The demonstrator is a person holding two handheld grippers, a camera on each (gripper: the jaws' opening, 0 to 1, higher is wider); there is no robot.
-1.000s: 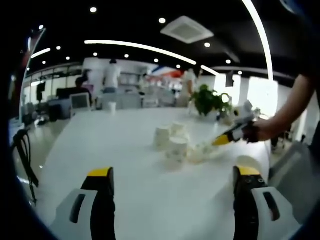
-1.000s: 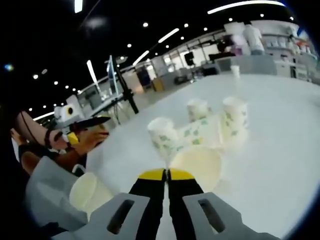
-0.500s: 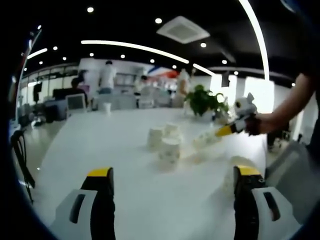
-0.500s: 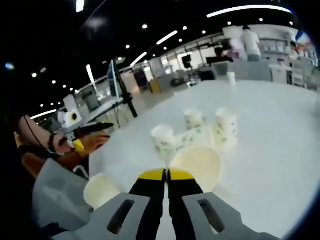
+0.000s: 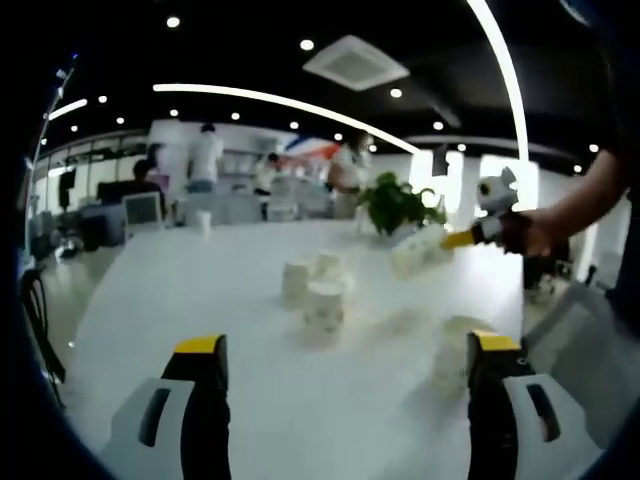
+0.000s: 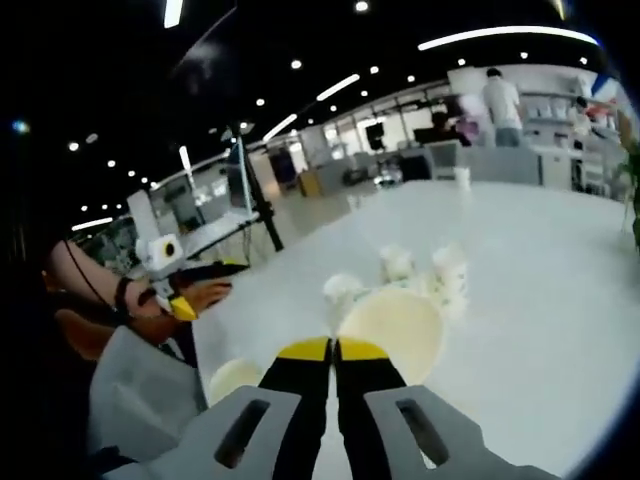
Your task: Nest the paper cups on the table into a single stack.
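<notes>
A cluster of white paper cups with green print (image 5: 312,290) stands mid-table on the white table (image 5: 180,300). Another cup (image 5: 450,352) stands alone nearer to me, by my left gripper's right jaw. My left gripper (image 5: 347,345) hangs low over the table, open, with nothing between its jaws. My right gripper (image 5: 462,238) comes in from the right, holding a cup (image 5: 415,250) in the air. In the right gripper view, my right gripper (image 6: 332,348) is shut on the rim of that cup (image 6: 392,330), mouth towards the camera. The cluster (image 6: 425,270) lies beyond and below; the lone cup (image 6: 235,378) sits lower left.
A potted plant (image 5: 392,203) stands at the table's far right. One small cup (image 5: 204,218) sits at the far end near a monitor (image 5: 142,208). People stand at a counter (image 5: 205,160) behind. A tripod stand (image 6: 255,205) rises beyond the table's left side.
My right gripper has lifted its cup up and away from the cluster, which now looks smaller and lower. The left gripper has stayed open.
</notes>
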